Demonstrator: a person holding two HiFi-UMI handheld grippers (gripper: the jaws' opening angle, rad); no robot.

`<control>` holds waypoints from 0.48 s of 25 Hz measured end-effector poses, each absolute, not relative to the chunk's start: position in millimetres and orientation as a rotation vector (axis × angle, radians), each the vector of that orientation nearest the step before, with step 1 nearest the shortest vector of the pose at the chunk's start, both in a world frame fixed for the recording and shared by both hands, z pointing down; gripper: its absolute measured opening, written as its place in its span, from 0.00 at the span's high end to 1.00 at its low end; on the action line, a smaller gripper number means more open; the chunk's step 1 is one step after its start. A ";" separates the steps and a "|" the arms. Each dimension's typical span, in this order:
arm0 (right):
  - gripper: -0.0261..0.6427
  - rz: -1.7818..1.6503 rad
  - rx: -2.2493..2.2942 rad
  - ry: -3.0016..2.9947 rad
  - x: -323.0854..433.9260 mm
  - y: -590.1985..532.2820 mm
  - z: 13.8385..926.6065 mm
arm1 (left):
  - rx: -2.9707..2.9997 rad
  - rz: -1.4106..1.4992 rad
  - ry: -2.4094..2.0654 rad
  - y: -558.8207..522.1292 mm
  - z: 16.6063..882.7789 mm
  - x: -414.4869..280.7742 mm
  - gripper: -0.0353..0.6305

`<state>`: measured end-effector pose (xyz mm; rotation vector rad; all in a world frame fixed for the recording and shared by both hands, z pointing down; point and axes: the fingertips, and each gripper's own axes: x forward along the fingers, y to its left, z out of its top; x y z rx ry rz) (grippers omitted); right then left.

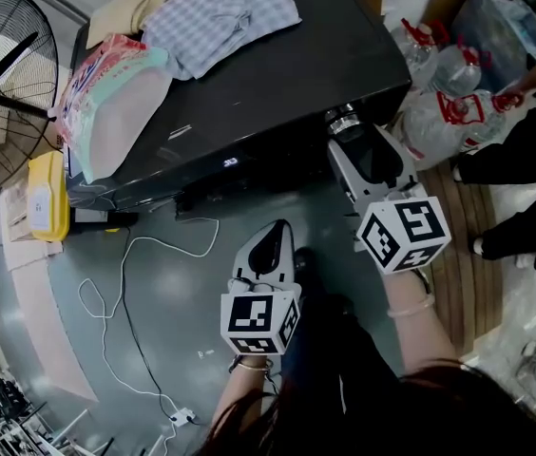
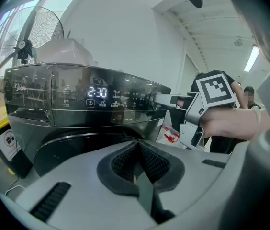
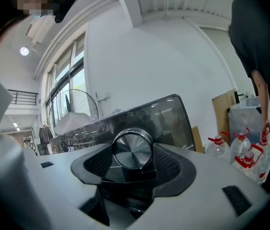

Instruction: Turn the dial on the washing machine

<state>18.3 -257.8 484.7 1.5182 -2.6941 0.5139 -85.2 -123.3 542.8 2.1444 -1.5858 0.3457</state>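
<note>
The dark washing machine (image 1: 277, 93) stands ahead of me, and its round metal dial (image 1: 342, 120) sticks out at the panel's right end. My right gripper (image 1: 346, 133) reaches level to that dial. In the right gripper view the dial (image 3: 132, 149) fills the gap between the two pads, which touch its rim on both sides. My left gripper (image 1: 273, 240) hangs lower, away from the machine's front, its jaws closed together with nothing in them (image 2: 136, 147). The left gripper view shows the lit panel display (image 2: 97, 92) and my right gripper (image 2: 166, 99) at the dial.
Folded clothes (image 1: 220, 8) and a plastic pack (image 1: 106, 93) lie on the machine's top. A standing fan (image 1: 2, 93) and a yellow box (image 1: 47, 193) are at the left. A white cable (image 1: 135, 283) runs over the floor. Water bottles (image 1: 449, 74) and a standing person (image 1: 525, 160) are at the right.
</note>
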 end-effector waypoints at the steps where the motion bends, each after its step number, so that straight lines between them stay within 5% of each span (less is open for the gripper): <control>1: 0.53 0.527 1.517 -2.698 18.4 -257.9 484.7 | 2.141 0.346 -1.588 -122.7 542.8 -85.5 0.92; 12: 0.54 0.548 1.497 -2.640 26.6 -245.9 487.3 | 2.139 0.331 -1.610 -113.9 526.3 -84.5 0.92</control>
